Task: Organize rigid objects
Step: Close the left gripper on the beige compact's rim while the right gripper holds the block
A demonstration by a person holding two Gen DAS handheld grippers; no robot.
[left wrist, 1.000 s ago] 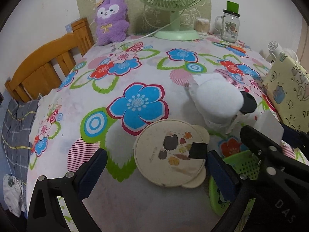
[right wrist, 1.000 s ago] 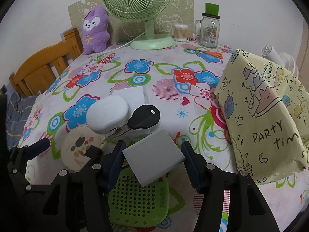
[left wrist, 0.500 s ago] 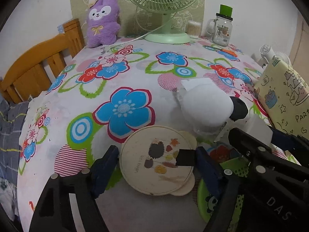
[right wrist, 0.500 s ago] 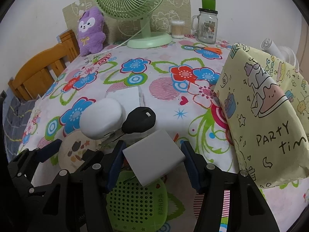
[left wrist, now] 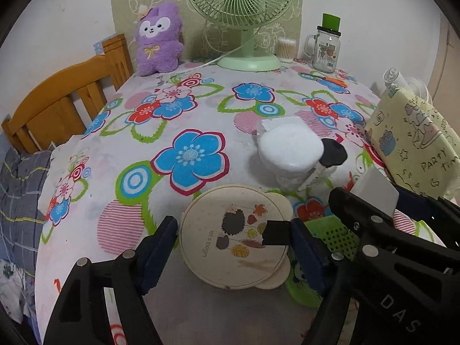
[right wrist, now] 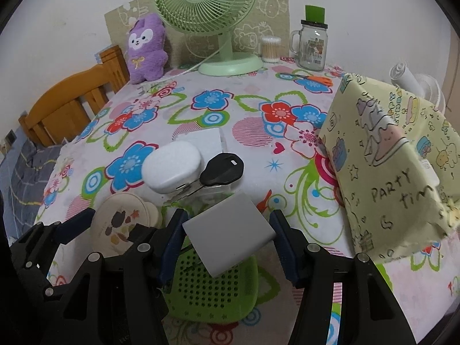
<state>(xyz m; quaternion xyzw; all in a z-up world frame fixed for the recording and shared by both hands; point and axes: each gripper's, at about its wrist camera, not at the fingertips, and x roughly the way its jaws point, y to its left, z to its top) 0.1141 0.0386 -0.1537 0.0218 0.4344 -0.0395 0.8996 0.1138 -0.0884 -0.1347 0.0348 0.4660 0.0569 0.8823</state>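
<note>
A round cream plate with a hedgehog picture sits low in the left wrist view, and my left gripper is shut on its rim, one finger on each side. In the right wrist view the same plate shows at the lower left. My right gripper is shut on a flat grey square block, held tilted just above a green perforated basket. Behind them lie a white rounded case and a black key fob with its key, touching each other.
A flowered cloth covers the table. A yellow party bag stands at the right. Along the back are a green fan, a glass jar, a purple plush and orange scissors. A wooden chair is at the left.
The left gripper's jaws have come in from wide apart onto the plate's rim. The right gripper still holds the grey block in the same place.
</note>
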